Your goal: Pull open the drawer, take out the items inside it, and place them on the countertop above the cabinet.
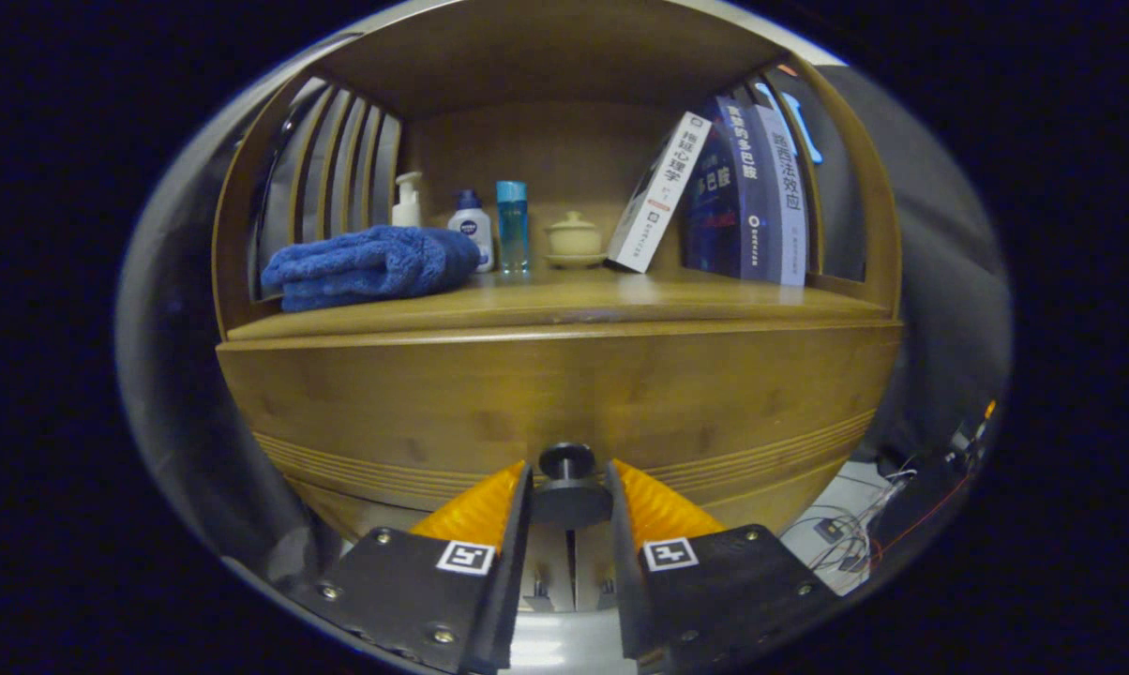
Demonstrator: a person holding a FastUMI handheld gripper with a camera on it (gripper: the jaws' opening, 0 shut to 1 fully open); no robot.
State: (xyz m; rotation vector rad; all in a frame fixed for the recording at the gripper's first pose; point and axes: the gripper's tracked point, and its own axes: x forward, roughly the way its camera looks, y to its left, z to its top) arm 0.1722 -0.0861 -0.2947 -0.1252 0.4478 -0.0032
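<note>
I see the cabinet [564, 394] with its drawer [489, 412] closed, so I judge all steps are pending: pull, unload, place. The countertop [564, 295] carries books [747, 192], a towel [368, 265], bottles [472, 228] and a lidded cup [574, 236]. My gripper [569, 483] has its fingers narrow, flanking the knob [567, 461]; I cannot tell whether they press it.

I'm looking at the drawer [564, 394] — a wide wooden front with grooved lines running along its lower part, sitting flush and closed in the cabinet. Its dark round knob [567, 461] is standing out from the lower middle of the front (a disc on a short stem). The countertop [564, 298] is lying just above — a flat wooden surface.
</note>
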